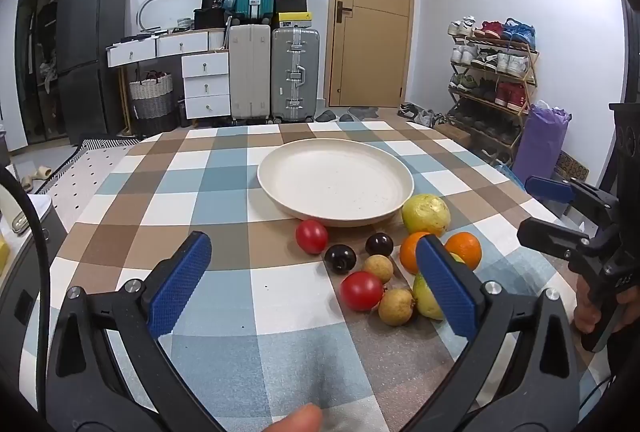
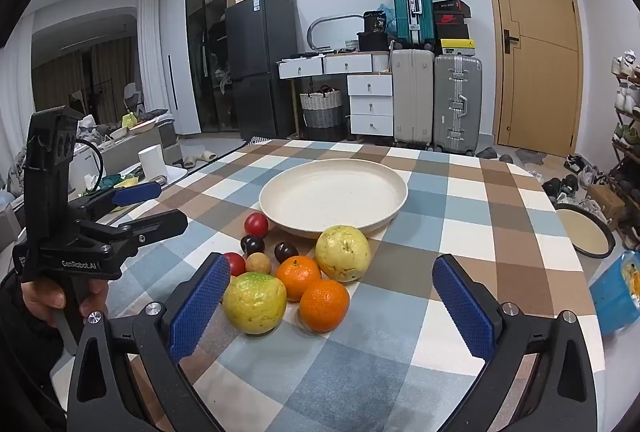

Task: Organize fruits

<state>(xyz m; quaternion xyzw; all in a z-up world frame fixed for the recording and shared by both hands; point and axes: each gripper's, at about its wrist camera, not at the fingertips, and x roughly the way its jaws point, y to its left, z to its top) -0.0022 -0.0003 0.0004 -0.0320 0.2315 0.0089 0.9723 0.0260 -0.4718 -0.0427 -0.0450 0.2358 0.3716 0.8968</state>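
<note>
An empty cream plate [image 1: 335,188] [image 2: 333,194] sits mid-table on the checked cloth. In front of it lies a cluster of fruit: two yellow-green guavas [image 2: 343,252] [image 2: 255,302], two oranges [image 2: 324,305] [image 2: 298,277], two red tomatoes [image 1: 312,236] [image 1: 361,290], two dark plums [image 1: 340,259] [image 1: 379,244] and two tan longans [image 1: 378,268] [image 1: 395,306]. My left gripper [image 1: 312,282] is open and empty just before the cluster. My right gripper [image 2: 332,306] is open and empty, its jaws standing either side of the near guava and orange.
The table edge curves away at the right [image 2: 576,272]. A dark round pan [image 2: 586,232] and a blue bag [image 2: 614,296] sit beyond that edge. Suitcases [image 1: 276,72], drawers and a shoe rack [image 1: 492,72] stand behind the table.
</note>
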